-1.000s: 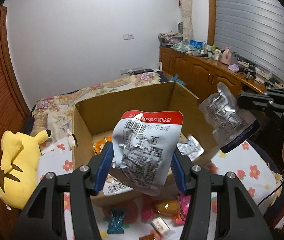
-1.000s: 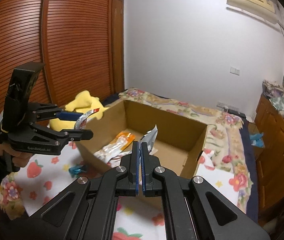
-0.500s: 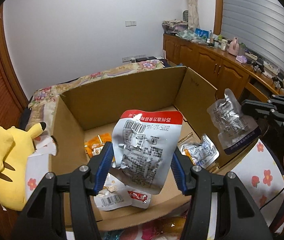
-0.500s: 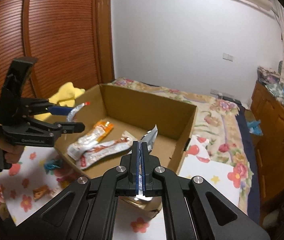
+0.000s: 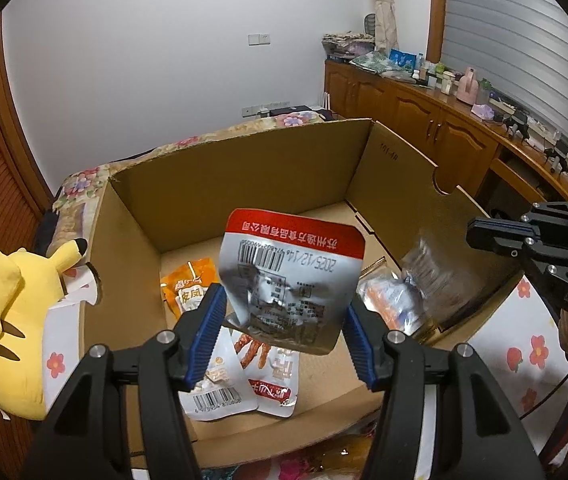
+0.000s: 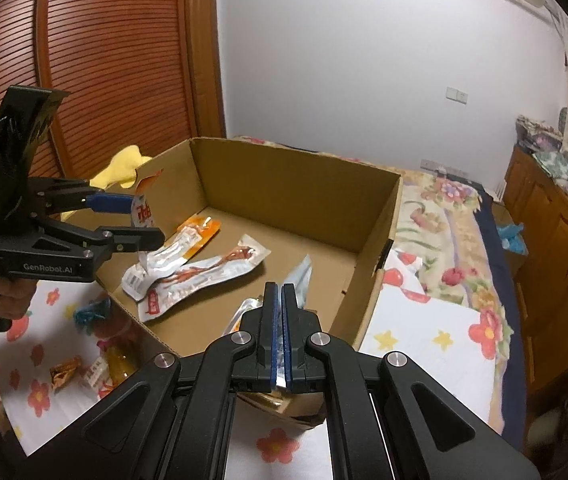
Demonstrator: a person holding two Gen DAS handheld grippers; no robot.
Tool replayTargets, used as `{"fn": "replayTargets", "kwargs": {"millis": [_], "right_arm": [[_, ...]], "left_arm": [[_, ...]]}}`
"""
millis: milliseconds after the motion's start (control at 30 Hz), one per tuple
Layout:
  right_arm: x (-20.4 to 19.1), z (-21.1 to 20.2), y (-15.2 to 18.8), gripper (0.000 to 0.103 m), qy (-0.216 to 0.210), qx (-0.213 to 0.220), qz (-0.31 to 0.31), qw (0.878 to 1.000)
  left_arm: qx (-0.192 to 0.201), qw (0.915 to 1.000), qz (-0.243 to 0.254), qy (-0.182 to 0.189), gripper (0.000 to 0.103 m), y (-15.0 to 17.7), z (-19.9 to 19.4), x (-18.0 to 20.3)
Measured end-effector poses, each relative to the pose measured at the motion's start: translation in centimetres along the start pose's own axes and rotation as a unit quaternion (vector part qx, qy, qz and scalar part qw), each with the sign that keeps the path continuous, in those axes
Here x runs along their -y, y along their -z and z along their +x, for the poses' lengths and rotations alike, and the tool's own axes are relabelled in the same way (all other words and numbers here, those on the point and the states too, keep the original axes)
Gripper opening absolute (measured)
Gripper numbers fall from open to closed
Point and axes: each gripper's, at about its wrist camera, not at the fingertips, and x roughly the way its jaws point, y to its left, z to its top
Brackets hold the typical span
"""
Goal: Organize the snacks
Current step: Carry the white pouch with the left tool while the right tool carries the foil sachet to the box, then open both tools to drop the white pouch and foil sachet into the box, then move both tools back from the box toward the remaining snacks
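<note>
Hovering over cardboard box (image 5: 243,184): left gripper (image 5: 284,332) pinching red-topped foil pouch (image 5: 292,276) by side edges; right gripper (image 6: 281,336) pressed together on silver packet (image 6: 300,276). Pouches likely light, crinkly, slippery; sealed edges best hold.

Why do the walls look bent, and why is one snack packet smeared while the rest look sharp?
Left wrist view: the fisheye lens bows the room's edges and darkens the corners; the silver packet under the right claw is motion-blurred, while the red-topped packet in the left claw is crisp, with glare on its foil. Right wrist view: same curved distortion, the cardboard box sharp under dim indoor light.
</note>
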Motion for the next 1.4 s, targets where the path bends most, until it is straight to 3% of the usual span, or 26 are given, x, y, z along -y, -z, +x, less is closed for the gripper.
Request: {"fn": "replayTargets", "kwargs": {"millis": [300,667,867,1033,1400], "right_arm": [[-0.4,-0.9,0.3,0.003,-0.012,0.007,0.008,1.0],[-1.9,-3.4,0.6,0.013,-0.012,0.025,0.009,1.0],[-3.4,-5.2,1.4,0.026,-0.005,0.035,0.011,0.999],[-5.0,-6.3,2.3,0.046,-0.001,0.04,0.015,0.999],[-8.8,-7.2,4.8,0.059,-0.008,0.036,0.015,0.999]], "left_arm": [[0.005,1.0,0.003,-0.004,0.061,0.1,-0.4,0.1],[0.027,0.9996,0.001,-0.003,0.063,1.1,-3.0,0.4],[0.038,0.9992,0.007,-0.002,0.063,2.7,-5.8,1.2],[0.043,0.999,0.011,-0.001,0.064,4.5,-7.9,1.5],[0.027,0.9995,0.012,-0.002,0.064,10.1,-9.5,1.9]]}}
